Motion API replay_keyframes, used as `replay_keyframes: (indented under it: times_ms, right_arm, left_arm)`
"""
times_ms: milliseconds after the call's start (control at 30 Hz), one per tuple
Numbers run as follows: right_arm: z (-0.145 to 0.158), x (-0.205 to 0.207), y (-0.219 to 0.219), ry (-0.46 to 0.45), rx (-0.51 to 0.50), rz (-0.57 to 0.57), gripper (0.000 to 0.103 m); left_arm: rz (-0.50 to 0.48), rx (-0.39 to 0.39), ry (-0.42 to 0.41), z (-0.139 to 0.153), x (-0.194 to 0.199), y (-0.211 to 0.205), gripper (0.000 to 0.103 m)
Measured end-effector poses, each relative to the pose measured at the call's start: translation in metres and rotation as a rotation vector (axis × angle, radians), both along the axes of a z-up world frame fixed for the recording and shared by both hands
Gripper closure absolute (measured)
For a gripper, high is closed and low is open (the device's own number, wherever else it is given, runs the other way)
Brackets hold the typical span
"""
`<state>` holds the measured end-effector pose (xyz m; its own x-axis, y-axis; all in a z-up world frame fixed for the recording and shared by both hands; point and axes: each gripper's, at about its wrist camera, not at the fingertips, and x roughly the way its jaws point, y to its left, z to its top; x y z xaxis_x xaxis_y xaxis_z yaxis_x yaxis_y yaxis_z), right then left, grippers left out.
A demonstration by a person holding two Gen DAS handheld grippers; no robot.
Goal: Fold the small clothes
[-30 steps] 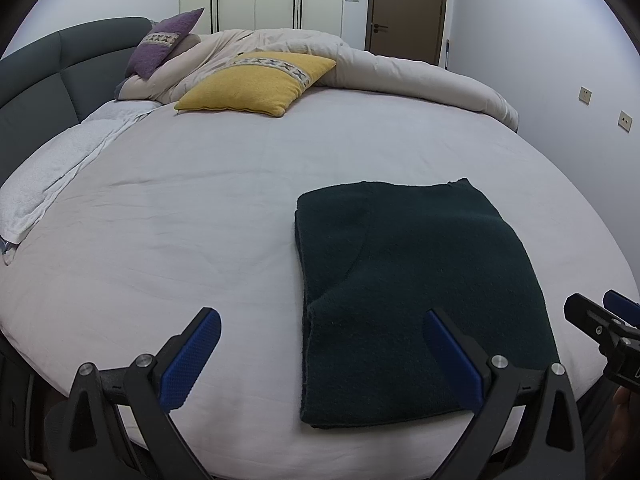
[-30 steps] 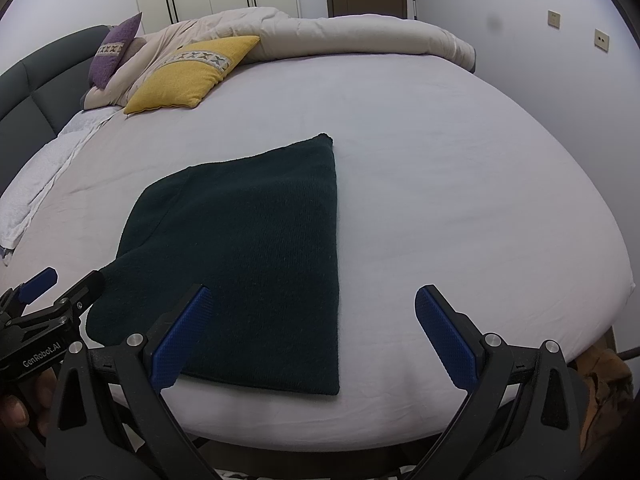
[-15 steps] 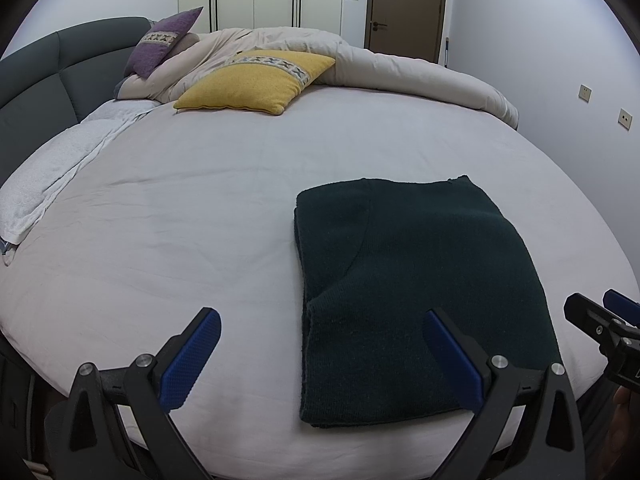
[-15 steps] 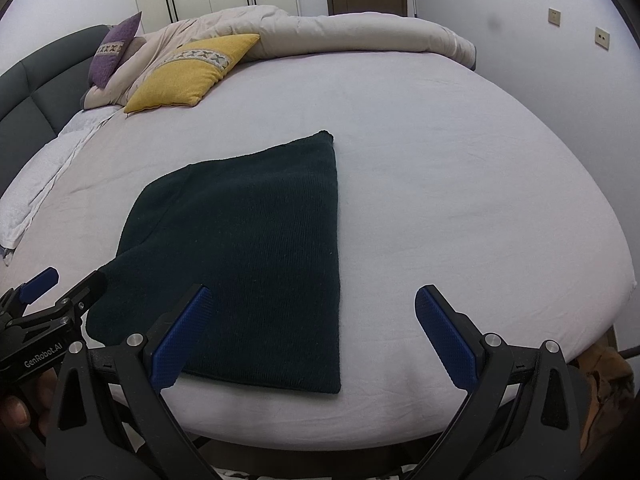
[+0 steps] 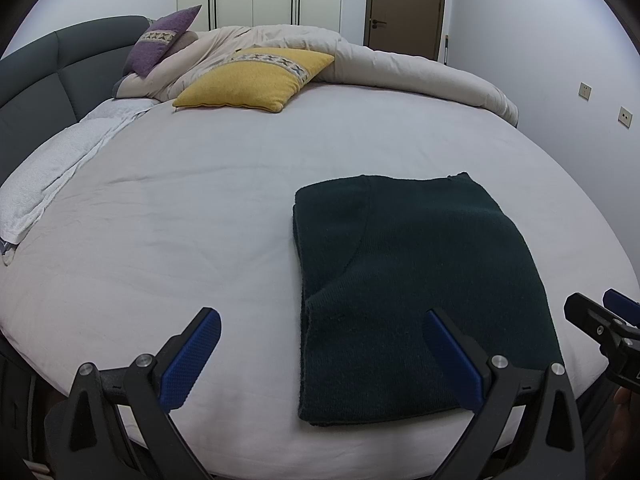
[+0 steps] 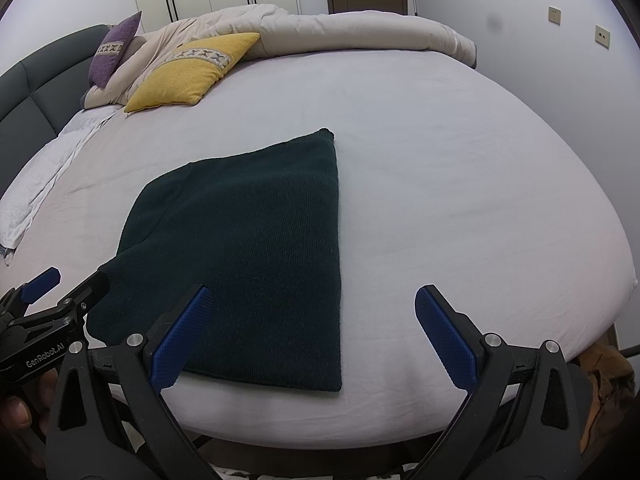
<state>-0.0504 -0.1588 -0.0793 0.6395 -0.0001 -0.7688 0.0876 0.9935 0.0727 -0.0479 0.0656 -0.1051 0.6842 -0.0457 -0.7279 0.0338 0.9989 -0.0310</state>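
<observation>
A dark green knit garment lies folded flat in a neat rectangle on the white bed sheet, near the front edge; it also shows in the right wrist view. My left gripper is open and empty, held above the bed's front edge, its right finger over the garment's near part. My right gripper is open and empty, its left finger over the garment's near right part. Each gripper shows at the edge of the other's view.
A yellow pillow, a purple pillow and a rolled beige duvet lie at the far side. A white towel lies along the left by the grey headboard. A wall stands to the right.
</observation>
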Motion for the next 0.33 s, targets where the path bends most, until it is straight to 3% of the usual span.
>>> replay_keyframes:
  times_ms: [333]
  right_arm:
    - [-0.0024,0.0013,0.0008,0.006,0.003,0.002,0.000]
  left_arm:
    - [-0.008,-0.001,0.004,-0.0018,0.0024,0.0031,0.000]
